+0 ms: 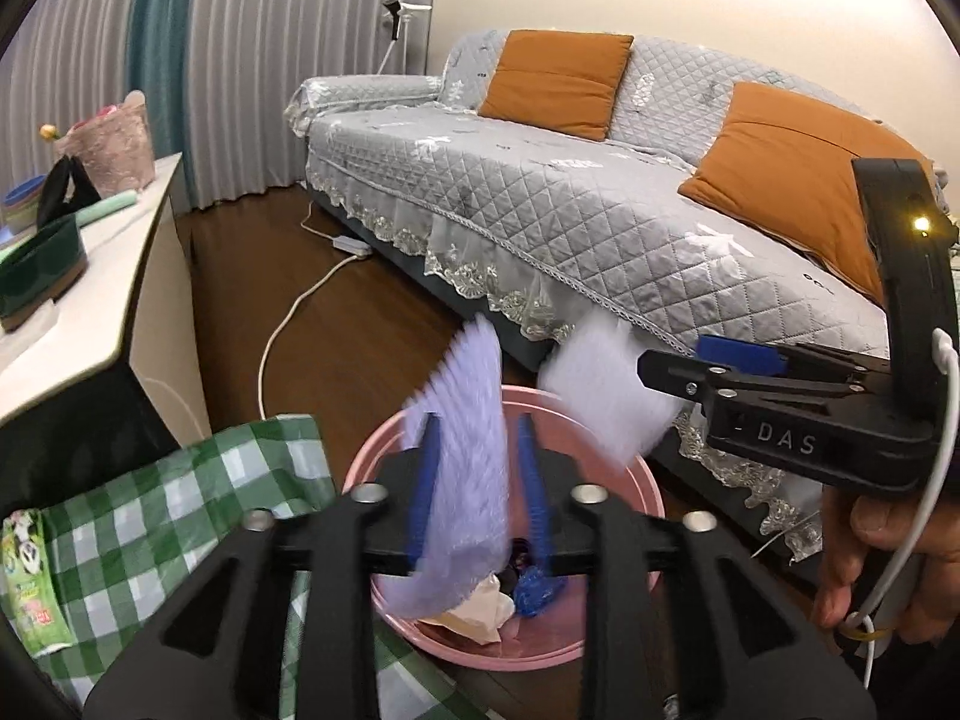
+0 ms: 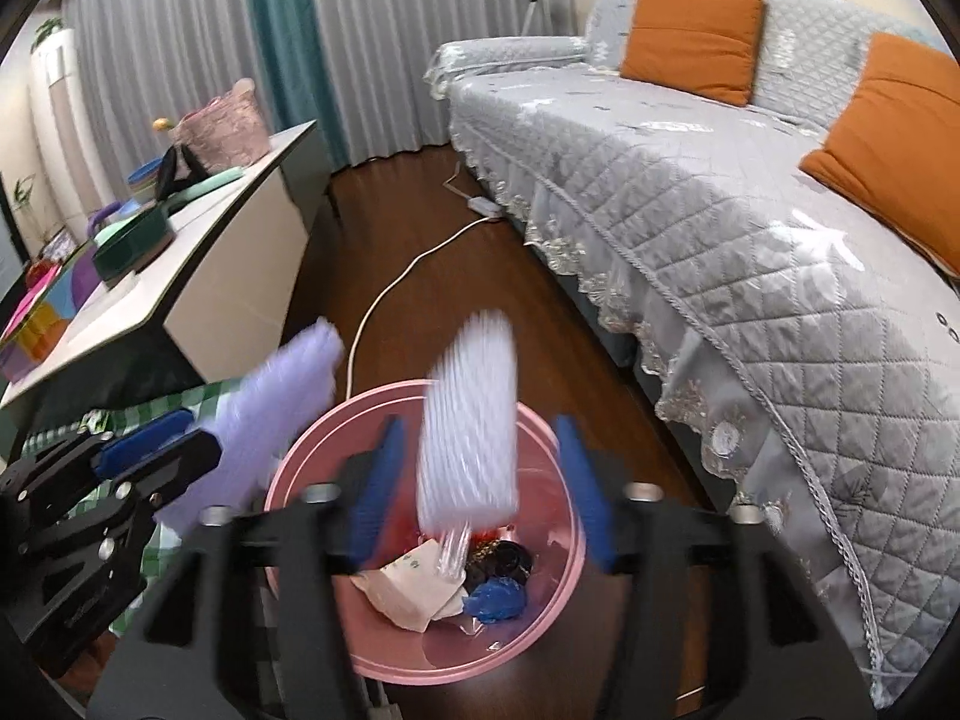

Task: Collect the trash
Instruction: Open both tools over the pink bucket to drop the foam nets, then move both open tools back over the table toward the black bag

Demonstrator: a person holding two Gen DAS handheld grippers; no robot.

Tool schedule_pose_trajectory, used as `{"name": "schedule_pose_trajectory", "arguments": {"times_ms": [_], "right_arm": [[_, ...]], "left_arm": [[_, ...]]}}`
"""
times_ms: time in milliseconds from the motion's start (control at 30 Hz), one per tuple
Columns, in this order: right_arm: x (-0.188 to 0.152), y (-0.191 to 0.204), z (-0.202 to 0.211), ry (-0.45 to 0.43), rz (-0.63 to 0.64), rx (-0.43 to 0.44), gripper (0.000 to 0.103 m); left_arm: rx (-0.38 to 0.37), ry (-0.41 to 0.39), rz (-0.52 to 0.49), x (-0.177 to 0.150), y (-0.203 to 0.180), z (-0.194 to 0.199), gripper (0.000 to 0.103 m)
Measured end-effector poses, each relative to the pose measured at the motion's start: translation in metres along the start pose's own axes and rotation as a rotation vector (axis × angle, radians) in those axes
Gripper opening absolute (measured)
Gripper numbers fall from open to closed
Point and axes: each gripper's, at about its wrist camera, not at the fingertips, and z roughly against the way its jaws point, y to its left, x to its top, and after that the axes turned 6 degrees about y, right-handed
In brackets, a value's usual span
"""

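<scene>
A pink trash bin (image 1: 651,501) (image 2: 282,480) stands on the floor by the sofa, holding crumpled paper (image 2: 414,594) and a blue wrapper (image 2: 498,597). My left gripper (image 1: 477,480) is open above the bin; a blurred lilac sheet (image 1: 462,456) (image 2: 282,384) hangs between its blue fingers, seemingly falling. My right gripper (image 2: 480,480) is open above the bin; a blurred white sheet (image 2: 471,420) (image 1: 600,384) drops between its fingers. In the left wrist view the right gripper (image 1: 678,369) comes in from the right.
A grey quilted sofa (image 1: 540,204) (image 2: 720,210) with orange cushions lies right. A white table (image 1: 90,276) (image 2: 198,240) with bags and boxes stands left. A green checked cloth (image 1: 150,510) lies beside the bin. A white cable (image 2: 408,276) runs across the wooden floor.
</scene>
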Motion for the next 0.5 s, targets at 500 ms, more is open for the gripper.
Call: {"name": "schedule_pose_trajectory", "arguments": {"times_ms": [500], "right_arm": [[0.004, 0.028, 0.024, -0.073, 0.027, 0.064, 0.058]], "left_arm": [[0.076, -0.048, 0.035, -0.021, 0.021, 0.070, 0.029]]}}
